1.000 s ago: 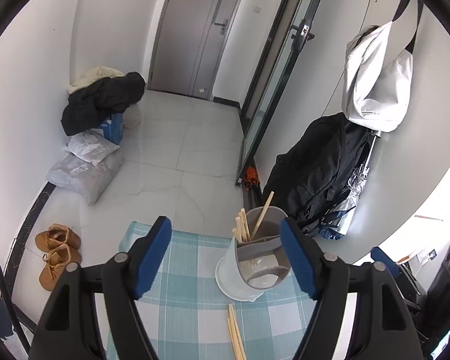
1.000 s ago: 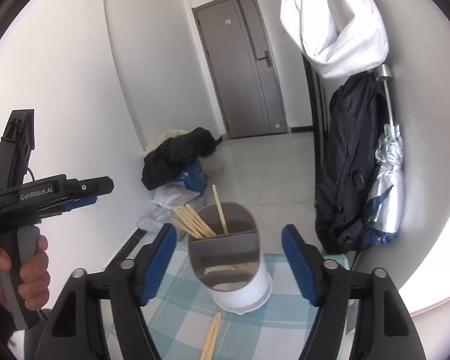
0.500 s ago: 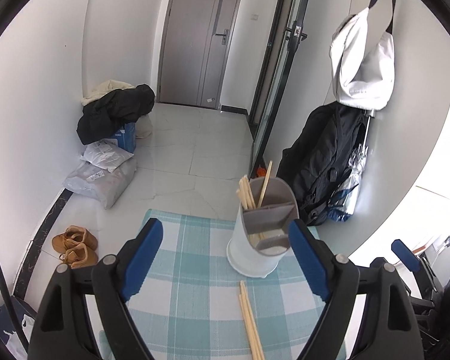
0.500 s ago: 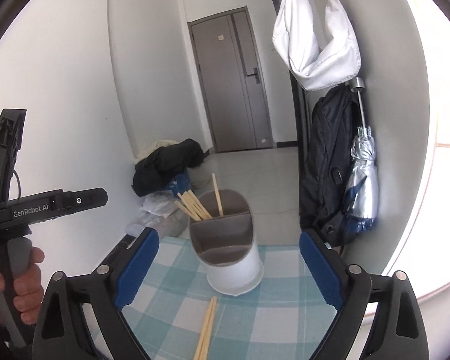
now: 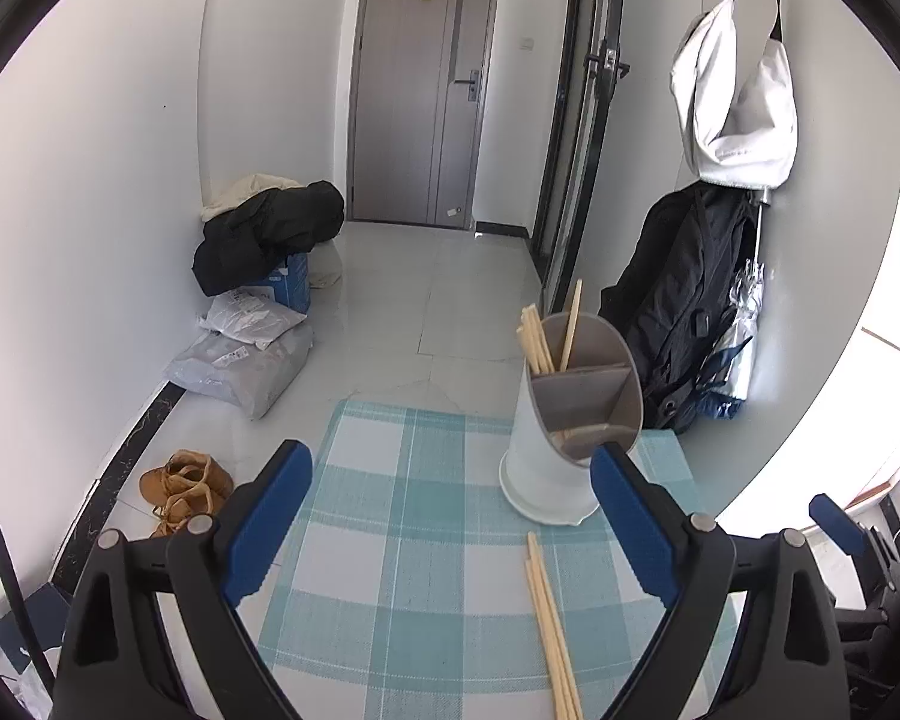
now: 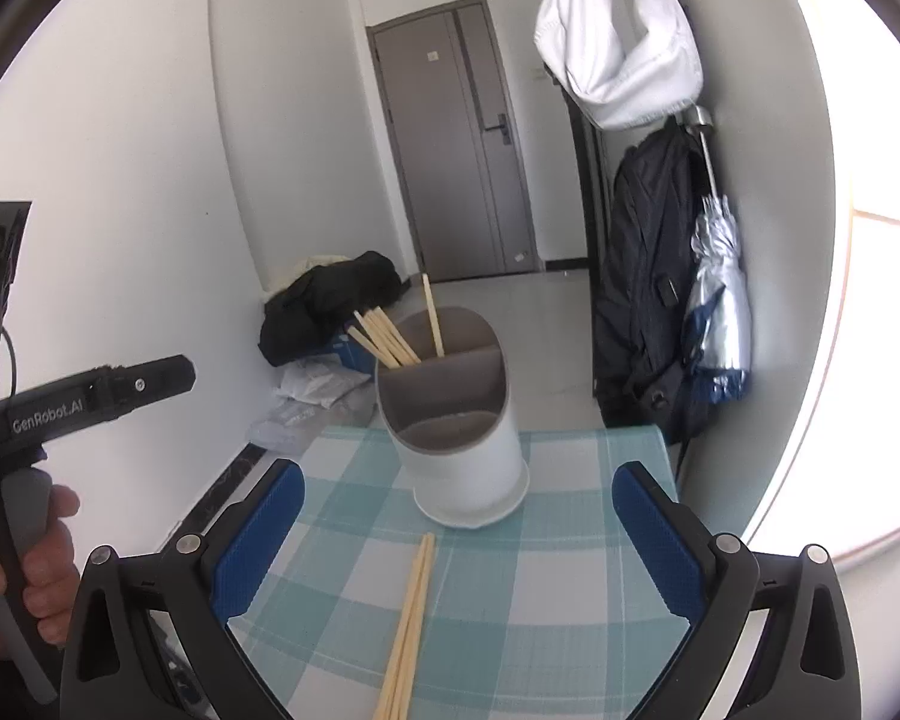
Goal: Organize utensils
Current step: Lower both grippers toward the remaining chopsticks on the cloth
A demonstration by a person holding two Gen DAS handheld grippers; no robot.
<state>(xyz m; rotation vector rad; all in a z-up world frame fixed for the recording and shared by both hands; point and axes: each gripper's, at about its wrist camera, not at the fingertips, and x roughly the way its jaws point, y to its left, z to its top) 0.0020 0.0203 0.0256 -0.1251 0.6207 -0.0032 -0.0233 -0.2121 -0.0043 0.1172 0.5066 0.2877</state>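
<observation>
A white utensil holder (image 5: 561,432) with a grey divided insert stands at the far right of a teal checked tablecloth (image 5: 426,540); it also shows in the right wrist view (image 6: 459,420). Several wooden chopsticks (image 5: 537,339) stand in its back compartment. A loose bundle of chopsticks (image 5: 552,624) lies on the cloth in front of it, seen too in the right wrist view (image 6: 408,618). My left gripper (image 5: 450,516) is open and empty, above the cloth. My right gripper (image 6: 459,540) is open and empty, behind the loose chopsticks.
The table's far edge drops to a tiled floor with bags (image 5: 240,354), a dark jacket (image 5: 264,228) and brown shoes (image 5: 180,486). A black backpack (image 5: 684,306) and folded umbrella hang on the right wall. The left hand-held gripper's body (image 6: 84,402) shows at the left.
Both grippers have pulled back and up from the holder, which now looks smaller and farther. More of the cloth and the loose chopsticks has come into view.
</observation>
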